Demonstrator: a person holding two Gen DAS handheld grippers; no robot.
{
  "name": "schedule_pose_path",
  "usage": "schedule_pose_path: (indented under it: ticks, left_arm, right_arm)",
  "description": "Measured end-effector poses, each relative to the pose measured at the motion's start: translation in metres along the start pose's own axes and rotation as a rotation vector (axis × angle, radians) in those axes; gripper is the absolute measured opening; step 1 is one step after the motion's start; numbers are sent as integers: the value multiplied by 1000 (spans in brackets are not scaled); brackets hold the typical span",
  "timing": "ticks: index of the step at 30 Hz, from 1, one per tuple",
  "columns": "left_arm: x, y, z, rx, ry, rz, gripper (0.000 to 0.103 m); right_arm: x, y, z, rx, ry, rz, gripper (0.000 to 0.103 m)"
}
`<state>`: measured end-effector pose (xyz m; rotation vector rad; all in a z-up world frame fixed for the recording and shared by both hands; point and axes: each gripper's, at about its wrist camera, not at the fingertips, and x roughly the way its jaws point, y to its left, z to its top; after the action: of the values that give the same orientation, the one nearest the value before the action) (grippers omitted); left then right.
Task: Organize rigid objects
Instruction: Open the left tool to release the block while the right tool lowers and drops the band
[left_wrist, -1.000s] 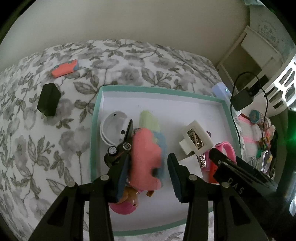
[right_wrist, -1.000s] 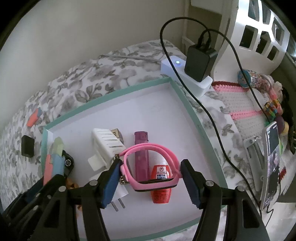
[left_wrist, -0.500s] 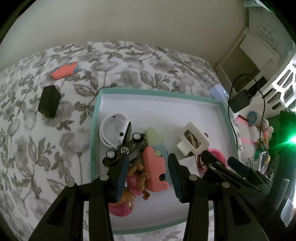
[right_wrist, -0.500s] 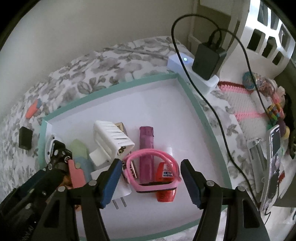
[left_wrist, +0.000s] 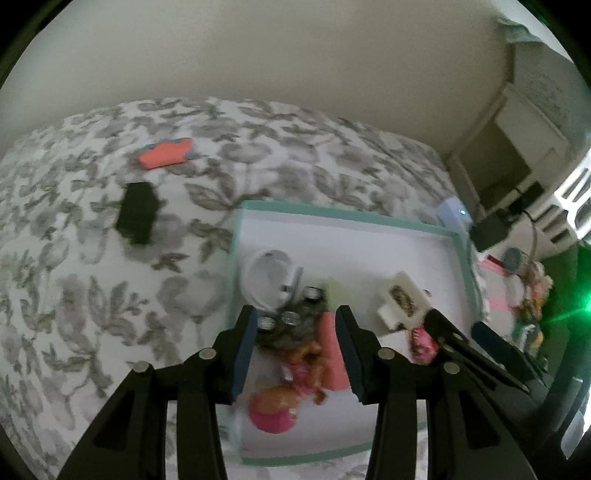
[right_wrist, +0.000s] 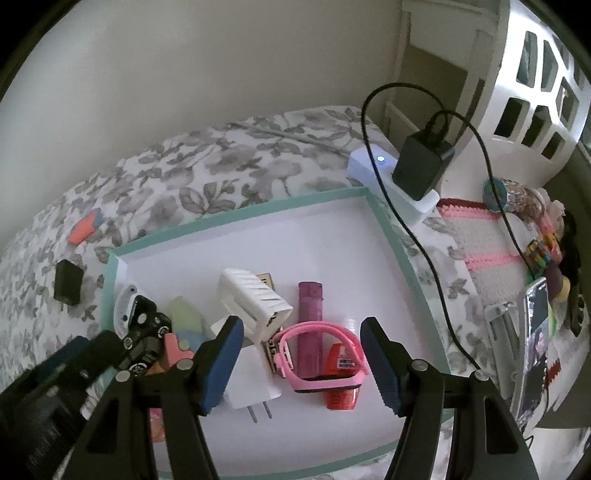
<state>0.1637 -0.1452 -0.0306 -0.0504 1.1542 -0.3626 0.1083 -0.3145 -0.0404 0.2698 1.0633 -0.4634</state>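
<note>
1. Left wrist view: the left gripper (left_wrist: 295, 349) stood apart and empty above the tray (left_wrist: 373, 220). The pink foam piece (left_wrist: 332, 356), seen between its pads a second earlier, lay on the tray floor beside the toy car (left_wrist: 291, 317). I judged that drop done.
2. Same view: the black block (left_wrist: 137, 213) and orange piece (left_wrist: 166, 156) sat far left on the bedspread (left_wrist: 92, 295), with open room around them.
3. Right wrist view: the right gripper (right_wrist: 301, 360) stood apart, clear of the pink watch (right_wrist: 321, 363), which rested in the tray; the cable (right_wrist: 424, 251) crowded the right rim.
</note>
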Motion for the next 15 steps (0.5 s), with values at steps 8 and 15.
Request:
schedule_pose_path:
  ticks: [8, 15]
  left_arm:
    - [-6, 30, 4, -87, -34, 70, 54]
    - [-10, 50, 7, -151, -47, 138, 69]
  right_arm:
    - [4, 12, -3, -41, 14, 7, 70]
    - [3, 25, -5, -83, 9, 21, 75]
